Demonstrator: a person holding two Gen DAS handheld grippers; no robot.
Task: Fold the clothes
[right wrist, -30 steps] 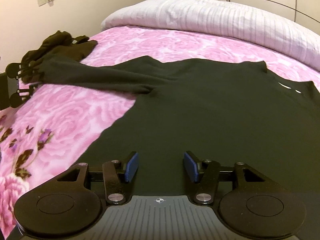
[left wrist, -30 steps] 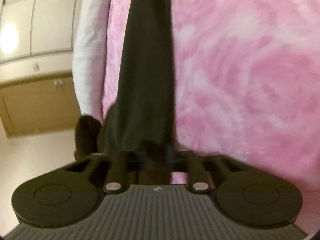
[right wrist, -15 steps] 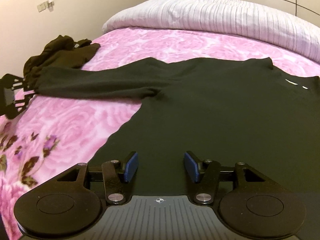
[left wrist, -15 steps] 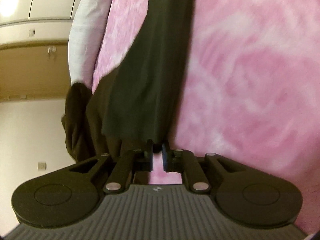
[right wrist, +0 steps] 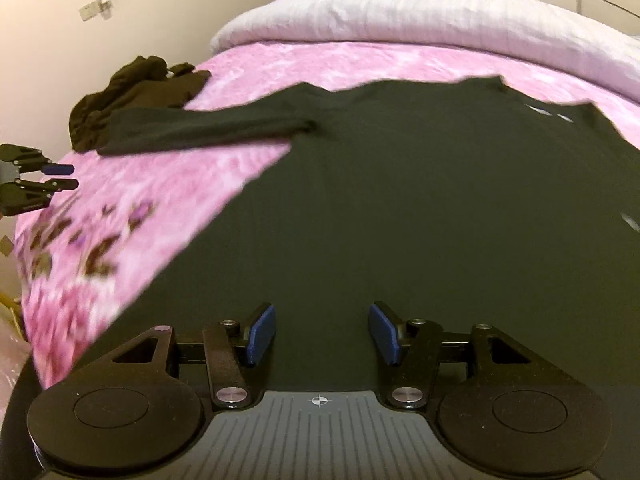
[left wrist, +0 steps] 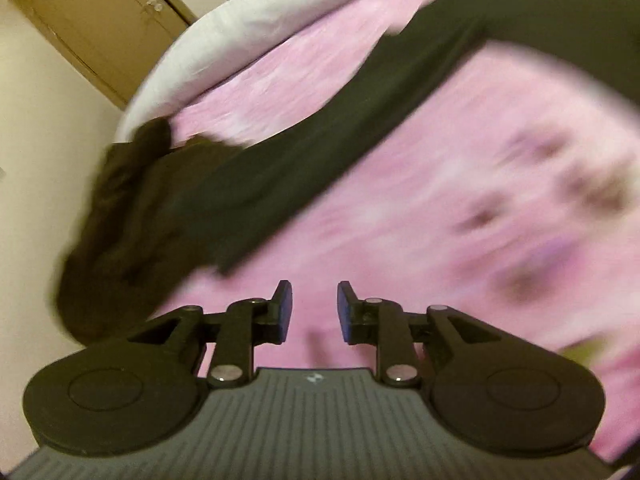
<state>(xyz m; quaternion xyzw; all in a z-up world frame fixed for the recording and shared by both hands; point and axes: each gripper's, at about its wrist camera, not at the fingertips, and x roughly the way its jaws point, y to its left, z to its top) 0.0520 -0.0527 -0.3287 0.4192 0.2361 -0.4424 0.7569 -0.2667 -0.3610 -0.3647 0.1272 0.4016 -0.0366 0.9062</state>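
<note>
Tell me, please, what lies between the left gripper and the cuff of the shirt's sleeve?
Only bare pink bedspread separates the open left gripper from the sleeve, seen in the left wrist view; the right wrist view shows the same gap.

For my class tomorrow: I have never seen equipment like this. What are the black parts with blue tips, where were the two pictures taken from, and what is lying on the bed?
The black parts are two hand-held grippers; a person carries one in each hand. Each has a camera looking forward along its two blue-padded fingers. One picture comes from the left gripper, the other from the right gripper. Both are open and hold nothing. On the pink floral bedspread lies a dark long-sleeved shirt, spread flat, one sleeve stretched sideways. Beside the sleeve's end sits a crumpled dark brown garment. A folded white quilt lies behind.
</note>
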